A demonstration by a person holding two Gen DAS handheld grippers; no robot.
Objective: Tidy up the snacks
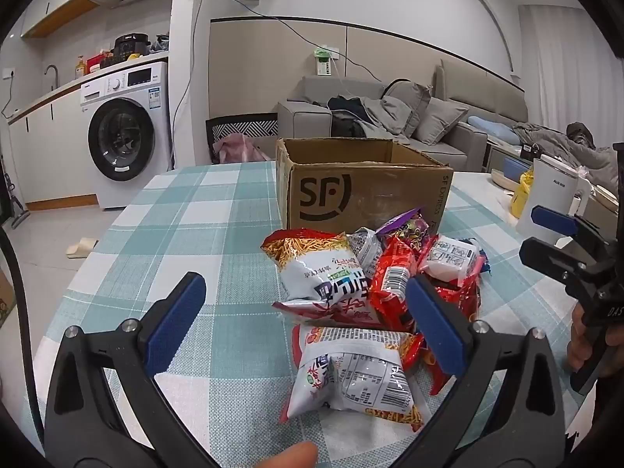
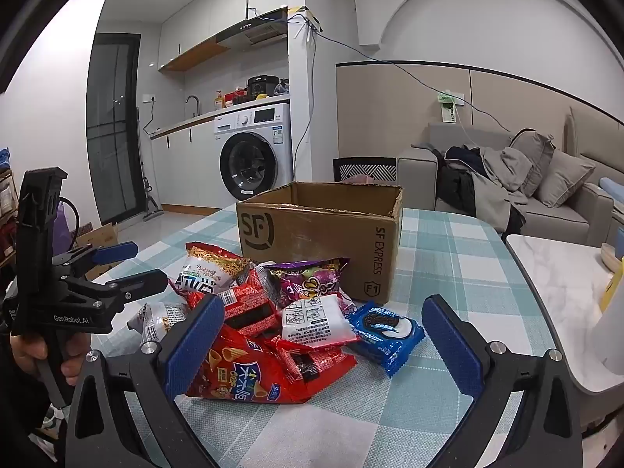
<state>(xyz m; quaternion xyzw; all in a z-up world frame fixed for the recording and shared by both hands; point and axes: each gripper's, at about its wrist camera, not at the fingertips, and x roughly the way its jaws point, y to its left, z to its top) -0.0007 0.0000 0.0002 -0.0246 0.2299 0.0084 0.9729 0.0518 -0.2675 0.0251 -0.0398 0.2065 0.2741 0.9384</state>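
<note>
A pile of snack bags lies on the checked tablecloth [image 1: 202, 241] in front of an open SF cardboard box [image 1: 362, 191], which also shows in the right wrist view [image 2: 312, 234]. A white noodle-snack bag [image 1: 347, 374] lies nearest my left gripper [image 1: 308, 323], which is open above the table. My right gripper [image 2: 323, 347] is open over a red crisp bag [image 2: 249, 366], a white packet [image 2: 316, 319] and a blue Oreo pack [image 2: 384, 331]. A purple bag [image 2: 308, 280] leans against the box. Each gripper shows in the other's view, the right one [image 1: 546, 234] and the left one [image 2: 124, 269].
A white kettle [image 1: 553, 195] stands at the right of the table. A marble side table [image 2: 561, 284] adjoins the table's right edge. A sofa [image 1: 429, 117] and a washing machine [image 1: 124, 132] stand beyond.
</note>
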